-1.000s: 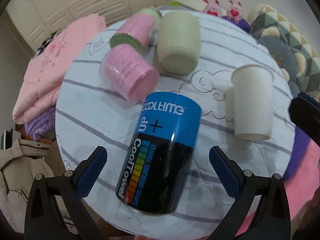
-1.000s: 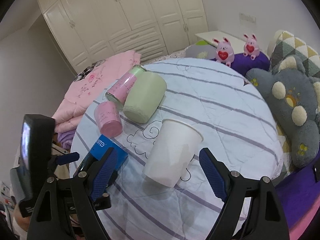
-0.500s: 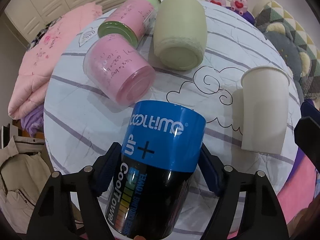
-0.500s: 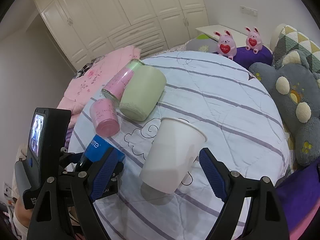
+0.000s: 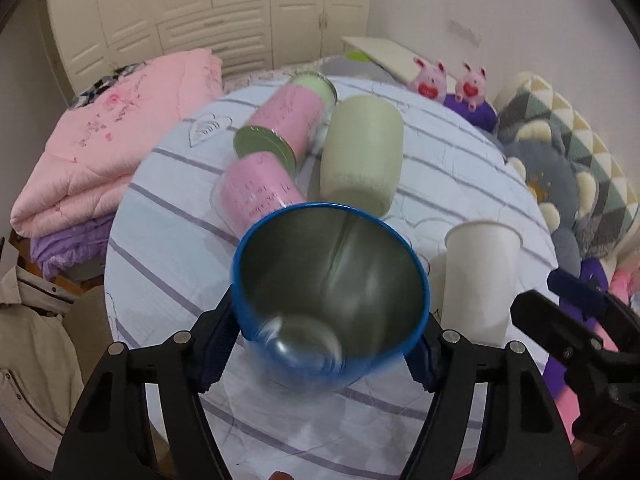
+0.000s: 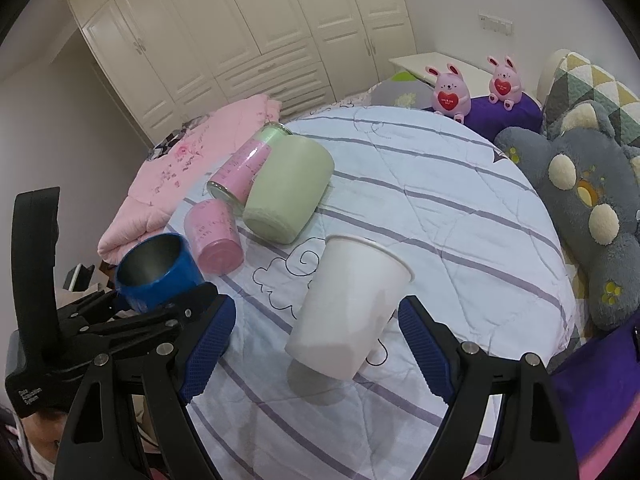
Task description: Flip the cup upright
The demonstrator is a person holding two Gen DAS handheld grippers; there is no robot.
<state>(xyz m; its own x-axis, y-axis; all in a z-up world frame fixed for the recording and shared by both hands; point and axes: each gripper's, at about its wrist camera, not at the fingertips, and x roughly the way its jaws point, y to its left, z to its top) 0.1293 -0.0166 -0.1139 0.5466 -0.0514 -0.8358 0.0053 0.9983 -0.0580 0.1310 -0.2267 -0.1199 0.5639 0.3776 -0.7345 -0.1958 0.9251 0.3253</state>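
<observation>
My left gripper (image 5: 328, 344) has its jaws pinched on the blue metal cup (image 5: 332, 292), low centre of the left view. A second ago it lay on its side; now its open mouth faces up, so the flip looks nearly done. My right gripper (image 6: 316, 340) is spread, straddling the white paper cup (image 6: 352, 304).

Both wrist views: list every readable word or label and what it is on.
"Data": white print on the body of the left tool, right wrist view; the rest is too small.
Short pink jar: dark writing, too blurred.
Long pink jar: writing too small.
Blue cup: no label showing.
</observation>
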